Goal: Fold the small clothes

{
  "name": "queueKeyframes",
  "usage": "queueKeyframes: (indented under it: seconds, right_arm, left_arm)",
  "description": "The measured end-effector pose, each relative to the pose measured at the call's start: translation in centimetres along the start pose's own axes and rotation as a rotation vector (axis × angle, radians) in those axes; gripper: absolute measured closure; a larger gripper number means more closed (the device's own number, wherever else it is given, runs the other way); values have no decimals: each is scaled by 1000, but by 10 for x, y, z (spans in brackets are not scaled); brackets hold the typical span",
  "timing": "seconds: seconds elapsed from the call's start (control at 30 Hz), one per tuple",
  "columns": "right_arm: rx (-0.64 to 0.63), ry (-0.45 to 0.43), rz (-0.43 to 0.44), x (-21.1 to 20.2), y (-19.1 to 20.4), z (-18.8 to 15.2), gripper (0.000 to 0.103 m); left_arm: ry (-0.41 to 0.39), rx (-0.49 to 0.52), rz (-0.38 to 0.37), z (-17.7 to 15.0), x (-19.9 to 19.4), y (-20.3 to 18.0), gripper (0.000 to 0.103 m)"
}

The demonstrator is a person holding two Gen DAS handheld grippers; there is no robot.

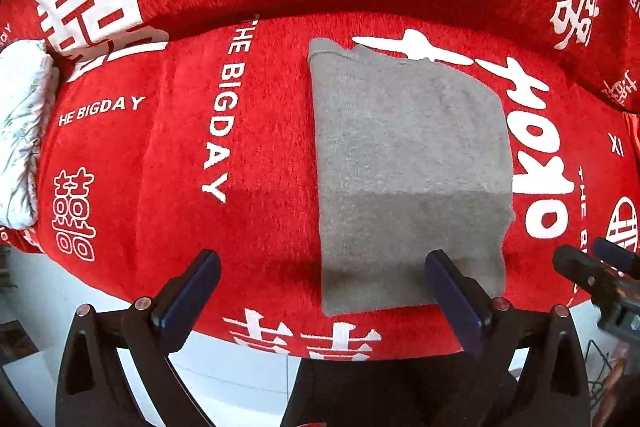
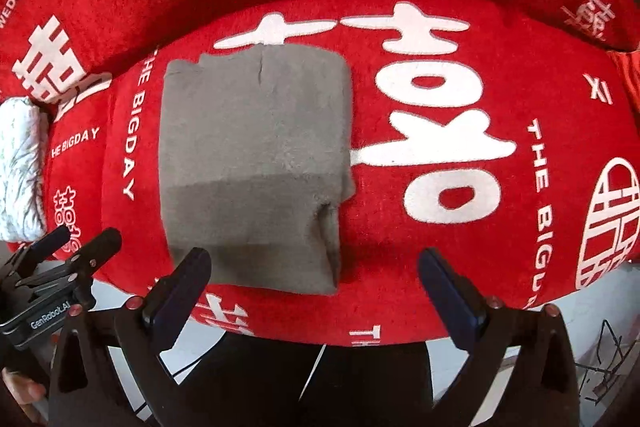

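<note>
While both tongs hover near the sofa's front edge, the grey garment (image 1: 408,163) lies folded into a rough rectangle on the red cover (image 1: 160,155) of the seat cushion, flat, over the big white characters. Left tongs (image 1: 320,291): spread wide, nothing between the fingers, right finger over the garment's near edge. Right tongs (image 2: 312,287): also spread, empty, left finger over the garment's near-left corner. White patterned cloth (image 1: 24,131) sits at the cushion's far left, well apart.
</note>
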State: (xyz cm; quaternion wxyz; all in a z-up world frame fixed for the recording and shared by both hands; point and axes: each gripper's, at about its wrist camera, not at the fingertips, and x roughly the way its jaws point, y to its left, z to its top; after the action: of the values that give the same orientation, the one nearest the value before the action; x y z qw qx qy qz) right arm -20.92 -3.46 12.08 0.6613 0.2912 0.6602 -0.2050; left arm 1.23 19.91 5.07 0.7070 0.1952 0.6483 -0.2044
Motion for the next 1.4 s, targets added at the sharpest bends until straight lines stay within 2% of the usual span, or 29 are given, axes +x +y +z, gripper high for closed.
queueKeyframes:
  seconds: [0.4, 1.4]
  right_arm:
    - [-3, -37, -53, -26, 2, 5, 0]
    - [-18, -93, -74, -49, 19, 4, 0]
  left_arm:
    - [-13, 16, 30, -11, -19, -3, 1]
    - [-73, 3, 26, -4, -47, -2, 1]
